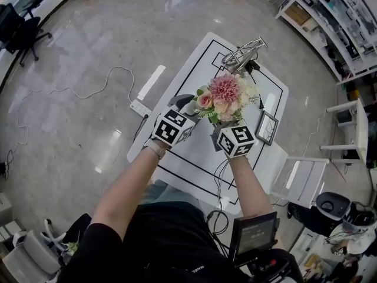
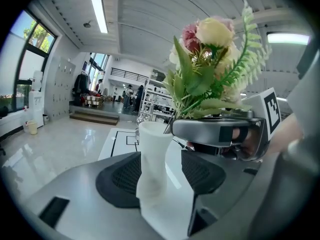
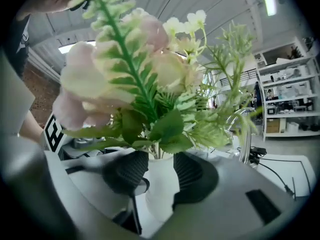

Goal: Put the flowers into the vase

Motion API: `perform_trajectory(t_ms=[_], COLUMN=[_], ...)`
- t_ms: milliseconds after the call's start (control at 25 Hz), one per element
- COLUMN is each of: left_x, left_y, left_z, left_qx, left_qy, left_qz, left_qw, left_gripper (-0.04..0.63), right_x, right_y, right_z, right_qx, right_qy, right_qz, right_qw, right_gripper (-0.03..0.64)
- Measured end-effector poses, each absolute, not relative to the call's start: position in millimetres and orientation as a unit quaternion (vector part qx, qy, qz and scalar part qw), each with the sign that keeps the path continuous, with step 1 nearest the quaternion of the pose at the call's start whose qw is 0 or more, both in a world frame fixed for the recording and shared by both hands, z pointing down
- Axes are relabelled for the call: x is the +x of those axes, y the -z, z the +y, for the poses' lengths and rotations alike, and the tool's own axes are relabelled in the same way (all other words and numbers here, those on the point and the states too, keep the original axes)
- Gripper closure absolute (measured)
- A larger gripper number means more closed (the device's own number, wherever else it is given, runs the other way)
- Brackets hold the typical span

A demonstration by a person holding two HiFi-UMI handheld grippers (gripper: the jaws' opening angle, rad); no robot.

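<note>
A bouquet of pink and cream flowers (image 1: 224,96) with green fern leaves stands over the white table (image 1: 194,69), its stems going down into a white vase (image 2: 152,159). My left gripper (image 2: 160,176) is shut on that vase at its narrow waist. In the head view the left gripper (image 1: 191,108) sits left of the bouquet and the right gripper (image 1: 221,122) just below it; the blooms hide the vase. In the right gripper view the flowers (image 3: 140,74) fill the top. My right gripper (image 3: 160,171) is open, its pads apart on either side of the stems above the vase (image 3: 160,194).
A bent metal wire stand (image 1: 244,55) sits at the table's far end, with a cable beside it. A small framed picture (image 1: 266,127) lies at the right edge. A white chair (image 1: 300,178) stands to the right, a power strip (image 1: 140,107) on the floor left.
</note>
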State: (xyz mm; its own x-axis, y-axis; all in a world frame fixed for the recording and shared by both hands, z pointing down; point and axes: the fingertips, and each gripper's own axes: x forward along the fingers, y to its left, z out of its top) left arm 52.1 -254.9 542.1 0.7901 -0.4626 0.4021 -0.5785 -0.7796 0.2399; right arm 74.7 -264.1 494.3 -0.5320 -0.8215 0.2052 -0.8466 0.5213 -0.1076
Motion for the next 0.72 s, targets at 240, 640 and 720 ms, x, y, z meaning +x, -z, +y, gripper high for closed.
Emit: perform_trajectory(t_ms=[240, 640, 720], left_x=[52.1, 49.6, 48.5], left_y=[-542.7, -544.6, -545.2], left_z=[-254.6, -250.5, -250.7], left_qx=[0.929, 0.929, 0.929], left_qy=[-0.164, -0.164, -0.163], left_qz=[-0.280, -0.277, -0.277], left_qw=[0.179, 0.181, 0.182], left_gripper=[0.360, 0.360, 0.360], right_x=[77.8, 77.9, 79.2], right_y=[-493.6, -498.9, -500.9], right_z=[-264.9, -257.1, -255.6], right_qx=[0.482, 0.468, 0.465], right_qy=[-0.116, -0.167, -0.182], right_qz=[-0.866, -0.863, -0.861], right_qw=[0.066, 0.088, 0.093], right_gripper=[0.436, 0.425, 0.425])
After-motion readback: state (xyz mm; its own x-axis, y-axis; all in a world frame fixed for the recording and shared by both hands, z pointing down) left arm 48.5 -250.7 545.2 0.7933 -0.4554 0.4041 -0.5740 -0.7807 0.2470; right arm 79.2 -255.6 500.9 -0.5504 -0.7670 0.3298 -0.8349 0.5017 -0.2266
